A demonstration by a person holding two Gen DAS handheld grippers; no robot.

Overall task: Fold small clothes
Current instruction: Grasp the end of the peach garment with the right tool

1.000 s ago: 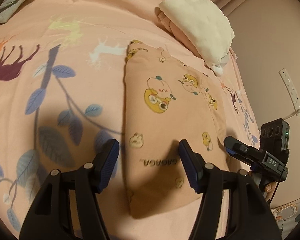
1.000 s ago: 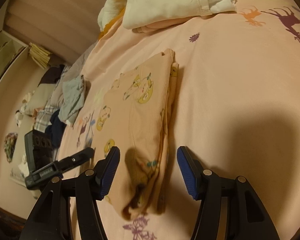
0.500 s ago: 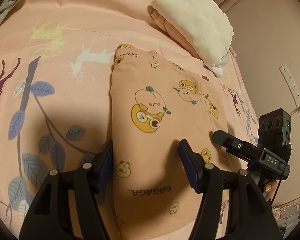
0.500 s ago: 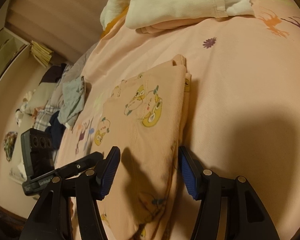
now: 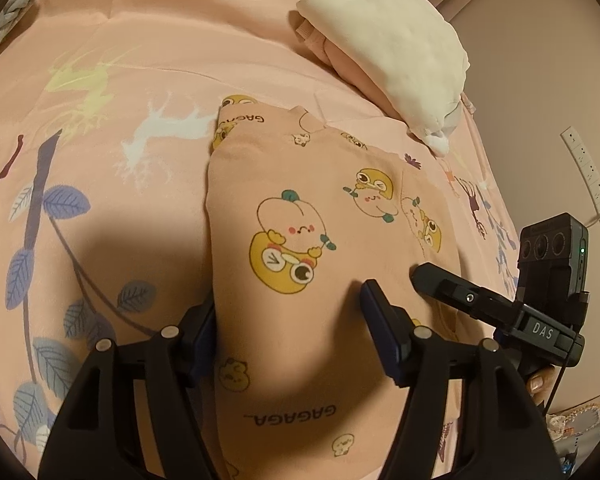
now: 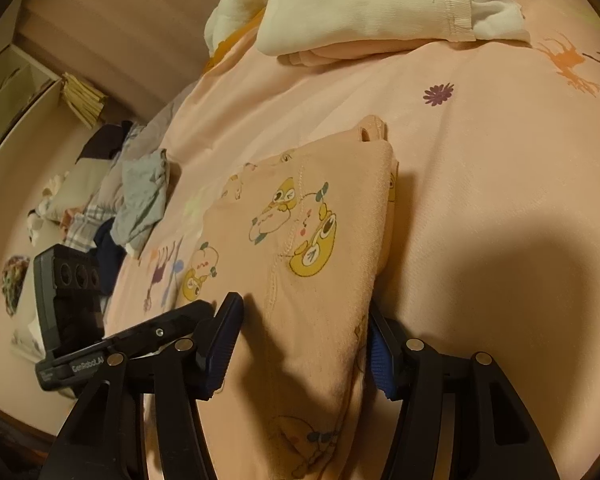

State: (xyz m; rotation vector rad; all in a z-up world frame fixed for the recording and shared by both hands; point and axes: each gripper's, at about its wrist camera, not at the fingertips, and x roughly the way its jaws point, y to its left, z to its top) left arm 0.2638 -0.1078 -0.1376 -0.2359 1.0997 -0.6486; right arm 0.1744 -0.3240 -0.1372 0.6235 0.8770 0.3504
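You are holding your left tool [image 5: 288, 328] with its jaws spread, just widened a touch, straddling one long edge of the folded peach garment [image 5: 324, 264] lying on the pink bed sheet [image 5: 148, 56]. Your right tool [image 6: 300, 344] is sitting open astride the opposite edge. Neither tool is pinching the cloth, and a cream folded pile [image 5: 396, 44] is resting beyond.
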